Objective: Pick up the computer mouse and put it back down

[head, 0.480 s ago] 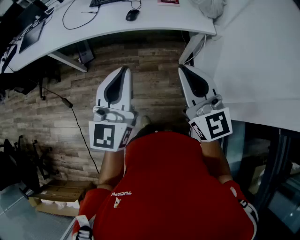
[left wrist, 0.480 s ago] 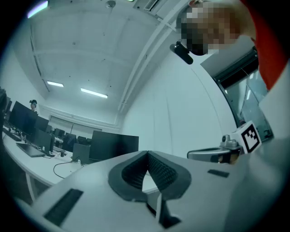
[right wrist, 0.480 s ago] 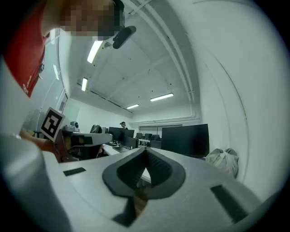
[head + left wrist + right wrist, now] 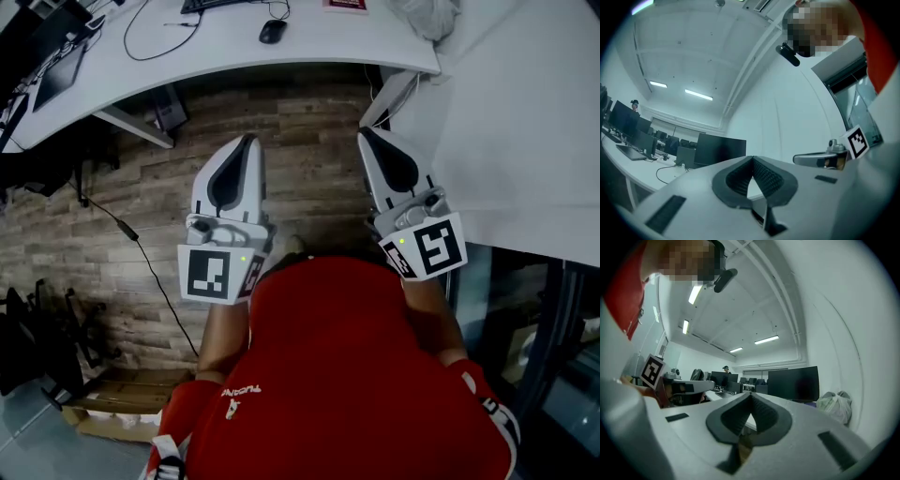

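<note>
Now both tools are clenched and hold nothing: the left tool (image 4: 247, 141) has its jaws pressed together at the tip, and the right tool (image 4: 365, 134) shows the same closed tip in its own view. Both hang over the wooden floor (image 4: 309, 178), side by side and pointing forward, well apart from the tabletop (image 4: 234, 52). The computer mouse (image 4: 272, 31) lies on this tabletop, far ahead of the tools and nearly in line with the left one, so I judge the left hand to be nearer. Its long axis seems to run away from the person, with the cable (image 4: 278, 9) going off the far end, but it is too small to be sure. A pale bag (image 4: 427, 14) sits further right on the tabletop; what is inside I cannot tell.
</note>
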`<state>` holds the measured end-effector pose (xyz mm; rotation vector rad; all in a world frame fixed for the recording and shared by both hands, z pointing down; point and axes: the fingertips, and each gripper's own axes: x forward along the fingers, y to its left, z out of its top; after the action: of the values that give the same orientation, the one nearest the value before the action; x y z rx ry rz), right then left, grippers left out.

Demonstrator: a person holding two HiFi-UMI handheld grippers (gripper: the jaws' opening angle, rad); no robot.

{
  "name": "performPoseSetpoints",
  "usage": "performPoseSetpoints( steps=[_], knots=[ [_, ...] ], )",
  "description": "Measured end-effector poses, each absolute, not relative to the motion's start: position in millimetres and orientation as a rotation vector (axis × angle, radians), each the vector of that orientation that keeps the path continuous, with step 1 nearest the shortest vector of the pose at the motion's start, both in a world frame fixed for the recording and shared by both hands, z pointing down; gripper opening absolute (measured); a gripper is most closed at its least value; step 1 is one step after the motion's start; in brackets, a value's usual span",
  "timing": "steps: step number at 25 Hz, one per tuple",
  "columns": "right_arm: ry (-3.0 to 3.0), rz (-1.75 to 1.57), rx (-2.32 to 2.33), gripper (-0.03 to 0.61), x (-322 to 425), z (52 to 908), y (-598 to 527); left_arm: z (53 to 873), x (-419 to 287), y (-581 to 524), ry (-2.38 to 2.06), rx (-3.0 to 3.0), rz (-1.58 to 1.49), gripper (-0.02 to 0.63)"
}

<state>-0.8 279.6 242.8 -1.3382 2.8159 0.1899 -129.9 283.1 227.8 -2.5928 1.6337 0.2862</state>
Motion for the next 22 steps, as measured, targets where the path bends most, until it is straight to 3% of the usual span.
performPoseSetpoints(
  steps=[12, 22],
  knots=[
    [2.819, 0.158, -1.392, 0.005, -22, 254, 231, 241, -157, 228, 1.627, -2.635, 0.254, 0.01],
    [2.805, 0.176, -1.358, 0.005, -3, 262, 107, 251, -138, 111, 1.653, -2.602, 0.149, 0.009]
  ],
)
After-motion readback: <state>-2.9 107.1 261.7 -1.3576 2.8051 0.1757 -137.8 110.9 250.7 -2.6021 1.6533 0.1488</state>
